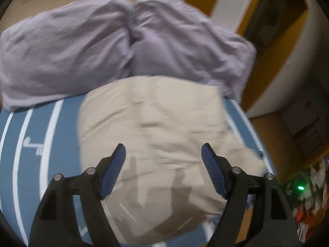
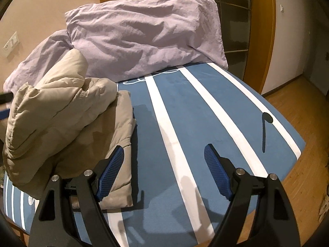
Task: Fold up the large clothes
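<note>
We find the beige quilted jacket (image 2: 67, 121) folded on the blue white-striped bedspread (image 2: 185, 107); left gripper (image 1: 163, 154) and right gripper (image 2: 164, 154) both gape apart, empty.

Left gripper (image 1: 163, 154): lower centre of frame, black arms with blue textured pads, jaws spread wide, nothing between them, held above the cloth. Beige padded garment (image 1: 160, 135): centre, lying in a bunched, roughly folded heap, with finger shadows on its lower part. Blue bed cover with white stripes (image 1: 41, 135): left and lower frame, under the garment. Lilac pillows (image 1: 92, 47): two, side by side across the upper half. Wooden floor (image 1: 267, 127): right edge. Picture blurred throughout.
</note>
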`<control>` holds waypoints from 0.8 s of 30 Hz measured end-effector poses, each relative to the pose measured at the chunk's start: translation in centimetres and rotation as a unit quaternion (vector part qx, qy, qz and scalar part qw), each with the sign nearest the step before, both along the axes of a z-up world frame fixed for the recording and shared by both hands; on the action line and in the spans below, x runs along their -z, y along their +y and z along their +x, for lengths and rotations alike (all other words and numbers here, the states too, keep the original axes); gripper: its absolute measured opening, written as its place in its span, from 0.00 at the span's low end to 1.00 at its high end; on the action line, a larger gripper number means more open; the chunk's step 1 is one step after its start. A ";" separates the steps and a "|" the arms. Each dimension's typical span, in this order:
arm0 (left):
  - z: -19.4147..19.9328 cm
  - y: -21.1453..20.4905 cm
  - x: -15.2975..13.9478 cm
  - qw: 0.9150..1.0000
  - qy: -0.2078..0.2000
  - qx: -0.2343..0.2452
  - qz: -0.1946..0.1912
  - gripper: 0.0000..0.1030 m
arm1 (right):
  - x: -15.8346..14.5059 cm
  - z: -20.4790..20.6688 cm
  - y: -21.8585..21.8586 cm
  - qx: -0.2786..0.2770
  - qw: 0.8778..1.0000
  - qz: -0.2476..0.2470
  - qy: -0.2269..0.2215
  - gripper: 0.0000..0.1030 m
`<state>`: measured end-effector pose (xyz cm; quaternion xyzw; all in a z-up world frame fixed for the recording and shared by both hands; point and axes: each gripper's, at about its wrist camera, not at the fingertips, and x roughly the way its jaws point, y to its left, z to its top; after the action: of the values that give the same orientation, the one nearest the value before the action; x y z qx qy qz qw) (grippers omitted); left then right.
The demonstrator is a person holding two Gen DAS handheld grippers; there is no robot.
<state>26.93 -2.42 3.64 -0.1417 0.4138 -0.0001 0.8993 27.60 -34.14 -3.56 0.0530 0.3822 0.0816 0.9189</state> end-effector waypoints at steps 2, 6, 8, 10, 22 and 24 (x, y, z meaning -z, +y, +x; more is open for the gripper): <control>0.4 0.9 1.0 1.000 0.013 -0.017 0.000 0.74 | 0.0 0.0 0.0 -0.001 1.000 0.002 0.002 0.80; 0.6 1.0 3.3 0.999 0.034 -0.024 0.011 0.74 | 0.1 0.2 -0.2 -0.002 1.000 0.003 0.007 0.80; 0.5 0.2 4.0 0.999 0.032 -0.019 0.028 0.75 | 0.1 0.3 -0.4 -0.001 1.000 0.004 0.009 0.79; 0.5 -0.8 4.6 0.999 0.029 -0.013 0.038 0.75 | -0.1 0.4 -0.6 0.001 1.000 0.006 0.009 0.79; 1.2 -5.7 7.2 0.997 0.030 0.019 0.075 0.77 | -3.2 1.0 -0.3 -0.028 0.998 0.054 -0.003 0.48; 1.3 -5.9 7.4 0.996 0.031 0.020 0.078 0.78 | -3.9 1.0 0.8 -0.050 0.997 0.058 -0.007 0.43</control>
<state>28.23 -8.34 -3.72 -0.0627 0.4430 0.0190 0.8941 28.56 -33.33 0.32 0.0868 0.3728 0.1501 0.9116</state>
